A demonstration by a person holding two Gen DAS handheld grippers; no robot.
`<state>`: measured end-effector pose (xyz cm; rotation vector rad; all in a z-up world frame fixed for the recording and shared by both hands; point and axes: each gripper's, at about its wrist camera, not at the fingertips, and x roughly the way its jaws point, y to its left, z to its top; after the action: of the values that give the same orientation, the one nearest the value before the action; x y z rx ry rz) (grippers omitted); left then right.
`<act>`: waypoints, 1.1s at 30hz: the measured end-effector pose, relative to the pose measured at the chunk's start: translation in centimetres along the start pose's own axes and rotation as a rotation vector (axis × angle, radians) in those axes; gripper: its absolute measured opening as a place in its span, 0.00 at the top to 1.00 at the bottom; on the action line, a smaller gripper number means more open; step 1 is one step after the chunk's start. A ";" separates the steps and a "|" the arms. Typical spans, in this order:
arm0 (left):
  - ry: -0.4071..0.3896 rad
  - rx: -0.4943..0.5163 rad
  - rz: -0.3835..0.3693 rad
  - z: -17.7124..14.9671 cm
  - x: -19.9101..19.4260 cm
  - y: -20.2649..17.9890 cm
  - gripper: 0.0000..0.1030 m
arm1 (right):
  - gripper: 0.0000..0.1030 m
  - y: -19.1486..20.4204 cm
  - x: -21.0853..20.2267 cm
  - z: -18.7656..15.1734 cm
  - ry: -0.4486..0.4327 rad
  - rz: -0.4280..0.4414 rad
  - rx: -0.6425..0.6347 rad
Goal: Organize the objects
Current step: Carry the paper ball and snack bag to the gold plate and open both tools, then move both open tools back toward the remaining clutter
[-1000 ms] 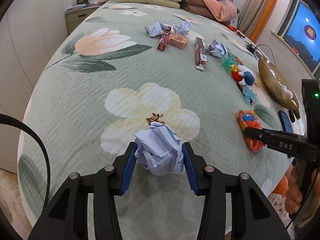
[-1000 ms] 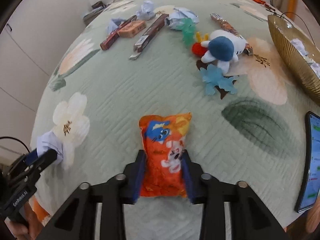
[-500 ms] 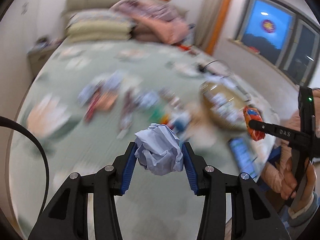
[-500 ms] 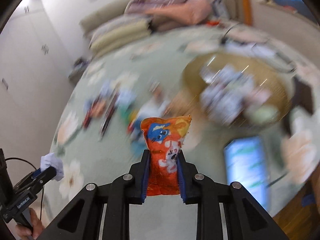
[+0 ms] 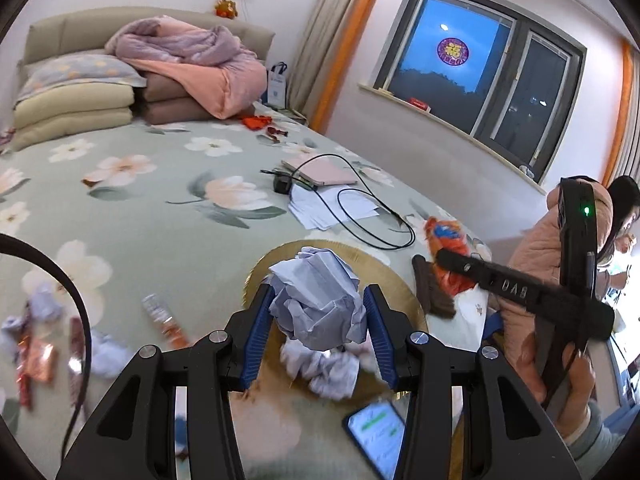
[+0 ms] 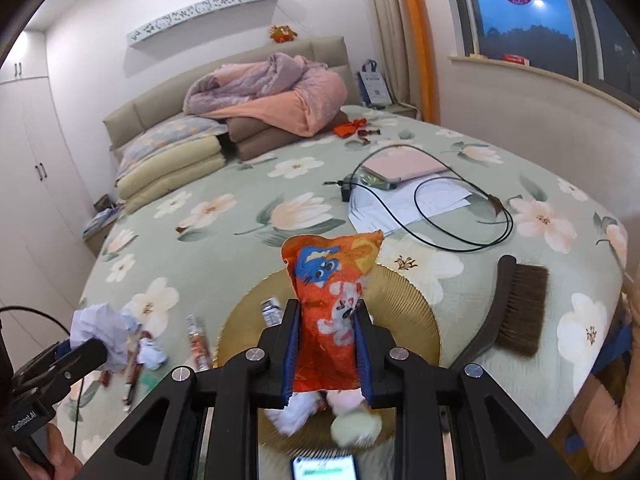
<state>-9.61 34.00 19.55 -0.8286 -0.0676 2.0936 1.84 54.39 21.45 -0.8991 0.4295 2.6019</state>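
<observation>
Floral green bedding [image 5: 160, 224] fills both of my views, and I am looking across it from just above its near edge. Closest to me in the left wrist view, my left gripper [image 5: 318, 336] has its blue pads clamped on a crumpled ball of pale blue paper [image 5: 318, 300], held in the air over a gold bowl [image 5: 404, 292]. More crumpled paper scraps [image 5: 332, 368] lie inside that bowl, and a phone [image 5: 378, 436] with a lit screen lies just beside its near rim.

In the right wrist view, my right gripper [image 6: 326, 348] is pinched tight on the lower half of an orange snack bag [image 6: 330, 292], which stands upright between the pads, also above the gold bowl. A dark hand brush [image 6: 516, 308] rests on the bedding to the right of the bowl. To the left, a few wrappers and paper balls [image 6: 148, 354] are scattered on the cover, too blurred to name one by one.

Farther off, near the middle of the bed, I see a pink laptop [image 6: 404, 168] on loose white sheets [image 6: 408, 204], with a black cable [image 6: 460, 216] looped around them. At the far end, stacked pillows [image 6: 172, 164] and a heaped pink and purple quilt [image 6: 276, 88] sit against the headboard.
</observation>
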 end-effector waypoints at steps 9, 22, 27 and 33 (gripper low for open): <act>0.127 -0.101 -0.032 -3.0 6.5 2.8 0.01 | 0.51 -3.0 8.0 -0.6 0.119 -0.083 0.007; 0.001 -0.228 0.130 -7.1 -9.0 11.2 0.01 | 0.47 3.2 2.7 -3.6 0.153 0.088 -0.044; -0.093 -0.374 0.262 -10.9 -18.1 16.2 0.01 | 0.38 10.3 1.9 -5.4 0.161 0.187 -0.143; -0.079 -0.491 0.423 -14.9 -22.8 21.6 0.01 | 0.38 17.5 4.0 -11.6 0.288 0.266 -0.269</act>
<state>-6.77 -0.05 12.98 -1.1228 -0.5048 2.5562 -2.33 35.13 13.13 -1.4043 0.2908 2.8248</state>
